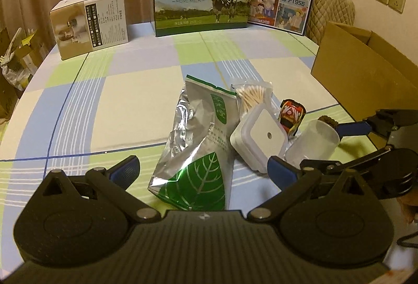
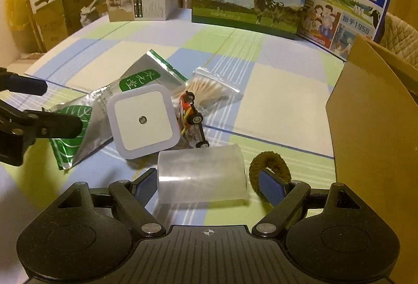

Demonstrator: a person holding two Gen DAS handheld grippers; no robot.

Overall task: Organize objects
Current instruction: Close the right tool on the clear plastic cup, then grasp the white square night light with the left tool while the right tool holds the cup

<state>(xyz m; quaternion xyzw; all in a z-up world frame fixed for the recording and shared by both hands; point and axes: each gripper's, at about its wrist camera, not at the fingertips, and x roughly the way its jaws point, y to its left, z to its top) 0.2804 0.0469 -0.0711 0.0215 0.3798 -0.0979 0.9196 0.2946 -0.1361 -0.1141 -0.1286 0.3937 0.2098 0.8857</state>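
Cup [image 2: 202, 174] lies sideways between right gripper's [image 2: 209, 186] wide, empty jaws: close gently mid-body. Left gripper [image 1: 203, 171] gapes empty over pouch [image 1: 198, 142].

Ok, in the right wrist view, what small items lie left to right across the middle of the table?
Foil pouch → night light → toy car → hair tie → cardboard box. The cup and swab bag overlap others, so I left them out.
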